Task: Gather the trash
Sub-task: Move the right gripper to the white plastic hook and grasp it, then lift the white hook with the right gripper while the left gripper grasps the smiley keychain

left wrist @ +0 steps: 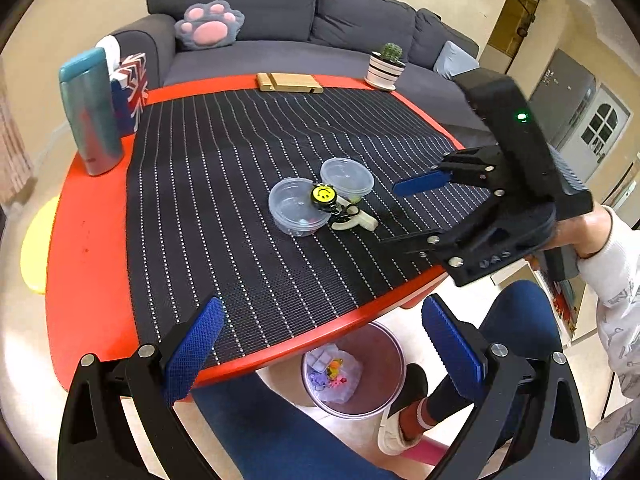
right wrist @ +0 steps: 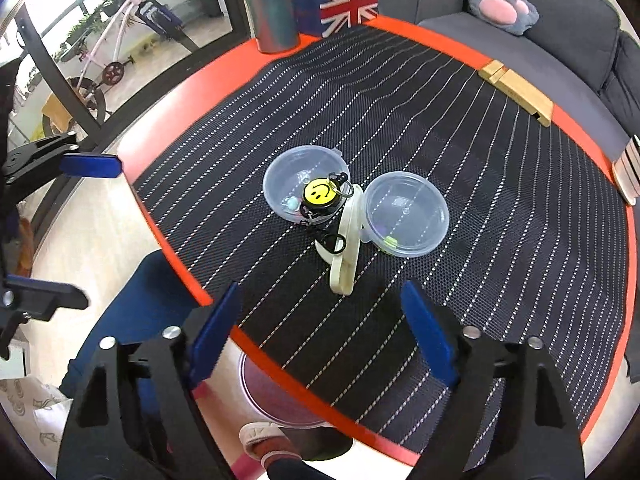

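Trash clustered mid-mat, well clear of the table edges.
Two clear plastic tubs lying open, smiley badge reel and cream strap between them, touching.

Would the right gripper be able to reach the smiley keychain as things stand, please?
Probably yes. The right gripper is open and empty, aimed at the smiley keychain, with only bare mat between; a clear tub sits close beside it.
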Action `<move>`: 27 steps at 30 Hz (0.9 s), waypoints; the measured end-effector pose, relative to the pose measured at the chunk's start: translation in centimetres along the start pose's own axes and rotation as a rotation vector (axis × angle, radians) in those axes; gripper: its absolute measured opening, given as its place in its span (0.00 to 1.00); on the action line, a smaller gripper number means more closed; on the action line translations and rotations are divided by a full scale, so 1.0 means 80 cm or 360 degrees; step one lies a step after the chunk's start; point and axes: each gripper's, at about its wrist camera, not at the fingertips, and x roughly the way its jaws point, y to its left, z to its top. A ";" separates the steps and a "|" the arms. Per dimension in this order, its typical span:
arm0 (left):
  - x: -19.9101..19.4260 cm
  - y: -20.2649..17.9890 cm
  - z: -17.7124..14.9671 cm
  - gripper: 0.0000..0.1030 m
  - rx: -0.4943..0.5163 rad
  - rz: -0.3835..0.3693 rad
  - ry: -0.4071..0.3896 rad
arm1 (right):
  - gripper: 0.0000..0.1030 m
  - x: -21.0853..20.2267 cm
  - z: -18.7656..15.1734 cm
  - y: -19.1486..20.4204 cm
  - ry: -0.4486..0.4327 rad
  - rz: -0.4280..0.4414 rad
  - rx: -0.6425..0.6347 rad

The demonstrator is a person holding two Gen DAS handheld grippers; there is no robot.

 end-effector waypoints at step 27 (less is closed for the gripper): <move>0.006 0.008 0.000 0.93 -0.0018 -0.0021 0.0011 | 0.06 0.021 0.006 -0.009 -0.0002 -0.0012 0.0032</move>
